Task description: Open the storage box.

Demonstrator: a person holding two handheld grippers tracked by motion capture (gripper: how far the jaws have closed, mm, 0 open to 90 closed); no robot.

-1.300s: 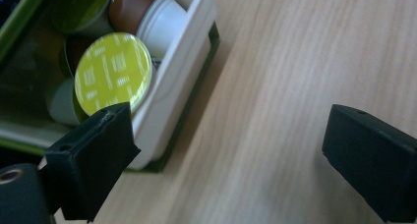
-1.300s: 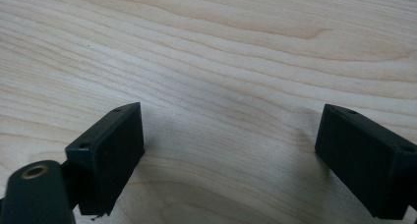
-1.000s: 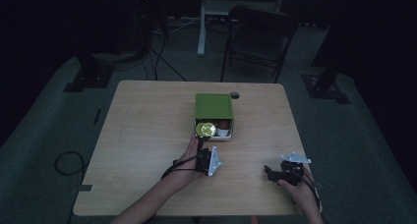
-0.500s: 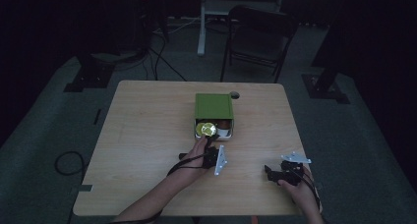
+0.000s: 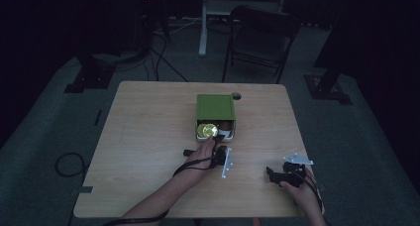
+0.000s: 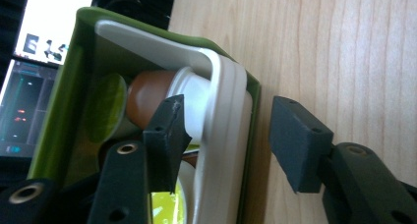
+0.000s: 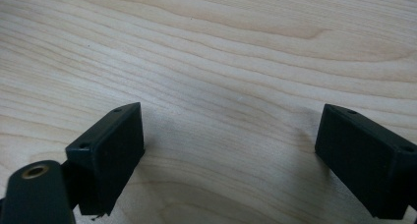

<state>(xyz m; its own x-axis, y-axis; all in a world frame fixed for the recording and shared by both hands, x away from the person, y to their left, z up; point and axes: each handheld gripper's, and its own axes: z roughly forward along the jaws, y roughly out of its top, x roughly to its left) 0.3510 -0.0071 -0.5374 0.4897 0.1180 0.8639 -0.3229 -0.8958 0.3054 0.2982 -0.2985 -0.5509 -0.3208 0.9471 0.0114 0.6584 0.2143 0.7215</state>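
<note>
two grippers are seen over a wooden table. the left gripper is held at the open end of a green box near the table's middle, its jaws spread, one inside the box and one outside, straddling the white tray and the box wall. brown capsules with yellow-green lids lie in the tray. the right gripper is held spread above bare wood, well apart from the box.

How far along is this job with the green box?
It looks like an early stage. The green box lies on its side on the table, its capsules inside. In hand: the left hand-held gripper, jaws open, straddles the box's white inner wall. Nothing is gripped or out yet. The right hand-held gripper rests open.
</note>
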